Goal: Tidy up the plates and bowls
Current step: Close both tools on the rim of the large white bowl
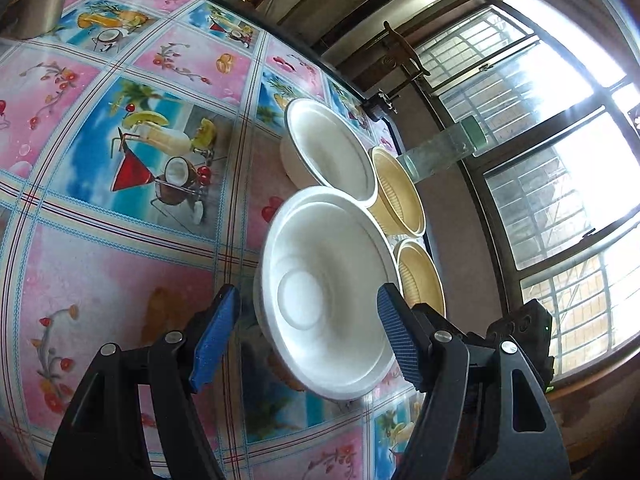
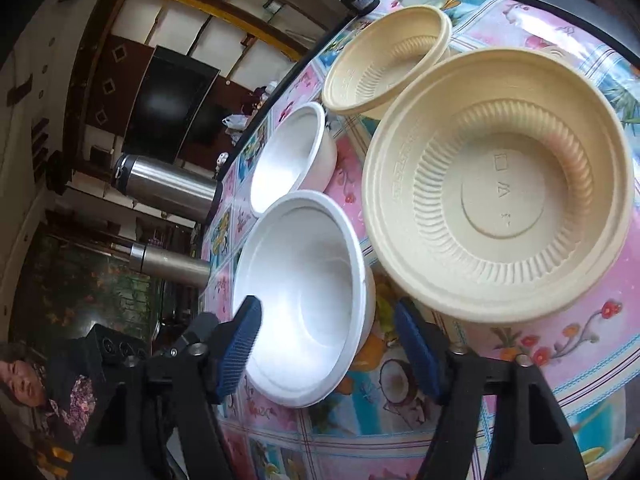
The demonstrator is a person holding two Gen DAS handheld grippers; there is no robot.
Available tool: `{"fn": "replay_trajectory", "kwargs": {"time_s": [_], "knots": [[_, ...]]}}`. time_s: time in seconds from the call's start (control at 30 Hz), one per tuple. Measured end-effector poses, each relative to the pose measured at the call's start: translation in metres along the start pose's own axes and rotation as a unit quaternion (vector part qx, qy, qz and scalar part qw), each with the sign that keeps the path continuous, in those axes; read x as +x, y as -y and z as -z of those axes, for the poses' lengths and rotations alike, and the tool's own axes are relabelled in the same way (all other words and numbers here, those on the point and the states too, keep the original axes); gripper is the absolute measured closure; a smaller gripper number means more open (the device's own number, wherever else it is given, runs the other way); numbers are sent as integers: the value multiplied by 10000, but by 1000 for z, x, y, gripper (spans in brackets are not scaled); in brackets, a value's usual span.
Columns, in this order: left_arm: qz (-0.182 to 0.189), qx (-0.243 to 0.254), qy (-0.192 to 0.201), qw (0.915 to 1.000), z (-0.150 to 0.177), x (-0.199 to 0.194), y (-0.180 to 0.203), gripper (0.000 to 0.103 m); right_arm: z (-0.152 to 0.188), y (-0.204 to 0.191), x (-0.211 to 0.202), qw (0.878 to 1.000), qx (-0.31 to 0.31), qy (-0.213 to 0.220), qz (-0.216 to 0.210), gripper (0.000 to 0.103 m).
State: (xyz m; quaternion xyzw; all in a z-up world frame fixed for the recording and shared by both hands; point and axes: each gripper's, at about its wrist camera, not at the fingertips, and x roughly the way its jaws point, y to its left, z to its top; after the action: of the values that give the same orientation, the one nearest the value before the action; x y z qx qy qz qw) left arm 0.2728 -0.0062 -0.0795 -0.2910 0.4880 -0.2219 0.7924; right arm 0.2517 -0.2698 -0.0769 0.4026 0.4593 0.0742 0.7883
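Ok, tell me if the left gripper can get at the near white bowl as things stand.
Probably yes. The left gripper is open, its fingers either side of the near white bowl, and nothing lies between them.

Home dining room: patterned oilcloth covering the tabletop [image 1: 120, 240], steel thermos flasks [image 2: 168, 188] standing beside a barred window [image 1: 540, 184].

Four disposable bowls sit upright and empty on the table I am working over; the near white foam bowl [image 1: 326, 292] lies just beside the far white foam bowl [image 1: 332, 152]; the near beige ribbed bowl [image 2: 500, 184], the largest in my right view, sits close beside the far beige ribbed bowl [image 2: 386, 60], their rims overlapping from here.
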Motion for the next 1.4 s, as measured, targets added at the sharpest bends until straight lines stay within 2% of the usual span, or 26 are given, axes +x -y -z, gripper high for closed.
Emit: {"fn": "replay_trajectory", "kwargs": {"time_s": [0.13, 0.37, 0.57, 0.83, 1.03, 1.13, 1.3, 1.4], "knots": [[-59, -17, 75, 10000, 0, -1, -2, 33, 0, 1, 3, 10000, 5, -9, 50, 44], [-156, -112, 76, 9998, 0, 1, -7, 33, -1, -2, -4, 9997, -31, 200, 117, 47], [-170, -134, 104, 9997, 1, 1, -9, 33, -2, -4, -1, 9994, -118, 216, 240, 56], [-187, -88, 306, 9993, 2, -6, -6, 55, 0, -6, -2, 9990, -214, 267, 284, 58], [-175, -62, 241, 9995, 3, -3, -5, 71, -1, -5, 1, 9989, -202, 243, 357, 59], [-163, -41, 214, 9996, 4, -2, -4, 76, 0, -5, 1, 9987, -206, 244, 390, 61], [-159, -75, 263, 9995, 4, -4, -6, 84, -2, -5, 0, 9981, -226, 327, 474, 70], [-161, -55, 247, 9996, 4, -3, -5, 85, -2, -5, 1, 9979, -227, 326, 516, 77]]}}
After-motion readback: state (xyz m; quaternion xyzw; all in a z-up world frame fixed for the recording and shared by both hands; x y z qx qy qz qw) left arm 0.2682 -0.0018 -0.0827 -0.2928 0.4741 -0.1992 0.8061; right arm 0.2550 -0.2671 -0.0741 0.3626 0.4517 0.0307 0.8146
